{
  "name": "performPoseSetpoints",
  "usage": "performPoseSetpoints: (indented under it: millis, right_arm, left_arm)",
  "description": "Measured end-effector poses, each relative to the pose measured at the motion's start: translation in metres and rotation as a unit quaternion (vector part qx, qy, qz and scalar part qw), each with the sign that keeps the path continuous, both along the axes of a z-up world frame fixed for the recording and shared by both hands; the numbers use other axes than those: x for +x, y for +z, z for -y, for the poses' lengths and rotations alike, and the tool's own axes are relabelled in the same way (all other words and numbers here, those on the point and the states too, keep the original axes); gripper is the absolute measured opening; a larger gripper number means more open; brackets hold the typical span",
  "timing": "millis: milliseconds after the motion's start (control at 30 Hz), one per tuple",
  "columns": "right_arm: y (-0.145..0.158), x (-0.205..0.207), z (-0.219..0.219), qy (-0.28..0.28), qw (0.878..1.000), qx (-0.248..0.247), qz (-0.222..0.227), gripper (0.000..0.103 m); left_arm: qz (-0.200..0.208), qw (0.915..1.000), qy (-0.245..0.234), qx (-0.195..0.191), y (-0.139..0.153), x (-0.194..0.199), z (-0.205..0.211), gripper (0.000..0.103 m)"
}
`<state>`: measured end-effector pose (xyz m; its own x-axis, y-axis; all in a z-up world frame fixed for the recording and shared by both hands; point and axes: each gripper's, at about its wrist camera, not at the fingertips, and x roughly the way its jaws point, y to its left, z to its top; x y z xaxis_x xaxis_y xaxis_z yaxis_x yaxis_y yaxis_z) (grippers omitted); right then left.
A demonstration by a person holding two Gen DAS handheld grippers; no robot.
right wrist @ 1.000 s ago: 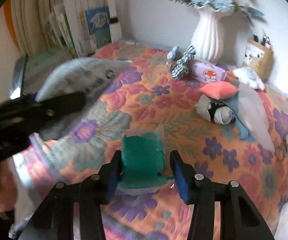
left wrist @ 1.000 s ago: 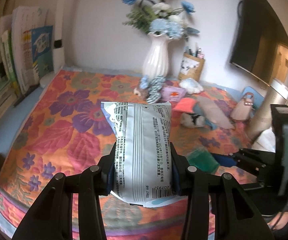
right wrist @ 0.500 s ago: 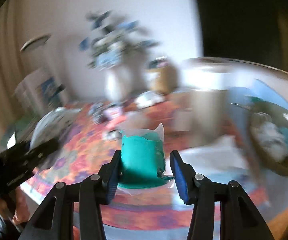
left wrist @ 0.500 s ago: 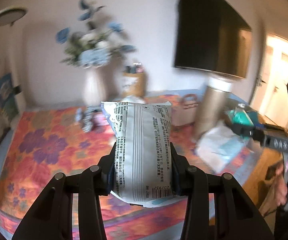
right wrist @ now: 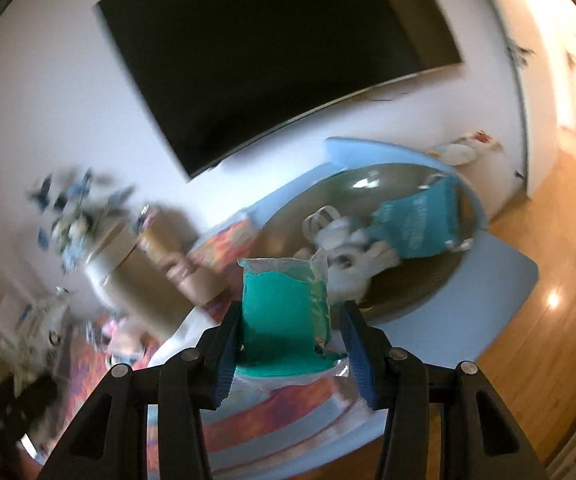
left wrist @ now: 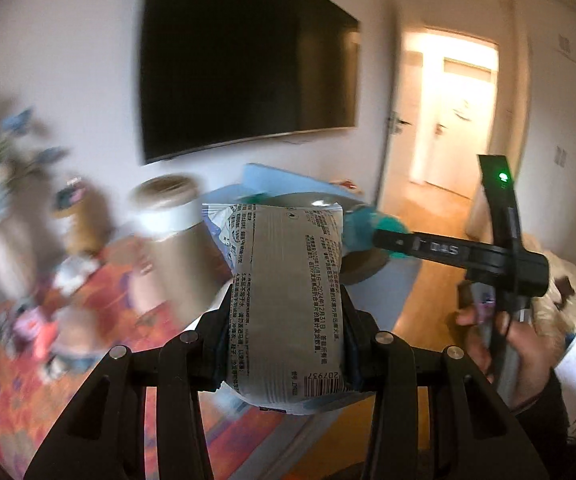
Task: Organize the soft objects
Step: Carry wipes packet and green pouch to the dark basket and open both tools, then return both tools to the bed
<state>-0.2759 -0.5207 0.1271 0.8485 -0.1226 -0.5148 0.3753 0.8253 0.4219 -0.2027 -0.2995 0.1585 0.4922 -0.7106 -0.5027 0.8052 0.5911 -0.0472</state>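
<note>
Wipes pack (left wrist: pixel 285 300) in L gripper (left wrist: pixel 285 344), teal pouch (right wrist: pixel 285 316) in R gripper (right wrist: pixel 294 344).

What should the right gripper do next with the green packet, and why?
Probably carry the green packet forward over the round basket before releasing. The right gripper holds it short of the rim, and the basket already holds a teal bag and a white plush toy.

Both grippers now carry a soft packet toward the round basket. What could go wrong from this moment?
1. The right gripper holds the green packet in clear plastic wrap low down; its slippery film may slide out.
2. The round woven basket already holds a white plush toy and a teal pouch, so a drop may bounce off them.
3. The left gripper with the grey-white printed packet is close to the right gripper; they may collide.
</note>
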Motion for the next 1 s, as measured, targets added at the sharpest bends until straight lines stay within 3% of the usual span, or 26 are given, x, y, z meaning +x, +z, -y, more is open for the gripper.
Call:
performPoseSetpoints:
  millis: [200,333,400,433,467,567,767,933,1000]
  right_arm:
    - [-0.003,0.009,0.056,-0.05,0.997,0.06,0.017,0.048]
    - [-0.005,0.023,0.08,-0.083,0.994,0.071,-0.006,0.048]
    - [-0.005,0.029,0.088,-0.083,0.993,0.08,-0.002,0.05]
    - [-0.006,0.031,0.092,-0.085,0.993,0.083,-0.005,0.056]
    - [-0.007,0.034,0.095,-0.087,0.992,0.085,-0.01,0.069]
    - [-0.01,0.038,0.103,-0.085,0.992,0.094,-0.013,0.077]
    - [-0.005,0.015,0.099,-0.087,0.994,0.069,-0.009,0.078]
    - [0.002,0.005,0.072,-0.072,0.997,0.033,-0.004,0.078]
    - [0.012,0.003,0.05,-0.052,0.999,0.006,0.002,0.078]
  left_arm:
    - [-0.005,0.9999,-0.009,0.009,0.005,0.028,0.071,0.041]
    - [-0.015,0.9997,0.002,0.02,-0.005,0.046,0.106,0.041]
    - [-0.025,0.9994,0.006,0.021,-0.012,0.055,0.121,0.041]
    - [-0.029,0.9993,0.011,0.022,-0.016,0.06,0.128,0.042]
    - [-0.032,0.9992,0.012,0.023,-0.018,0.065,0.134,0.049]
    - [-0.03,0.9992,0.014,0.021,-0.021,0.07,0.144,0.085]
    - [-0.028,0.9996,-0.007,0.005,-0.013,0.059,0.133,0.088]
    - [-0.008,0.9998,-0.008,-0.018,0.005,0.038,0.094,0.088]
    - [-0.004,0.9996,-0.006,-0.027,0.013,0.034,0.067,0.098]
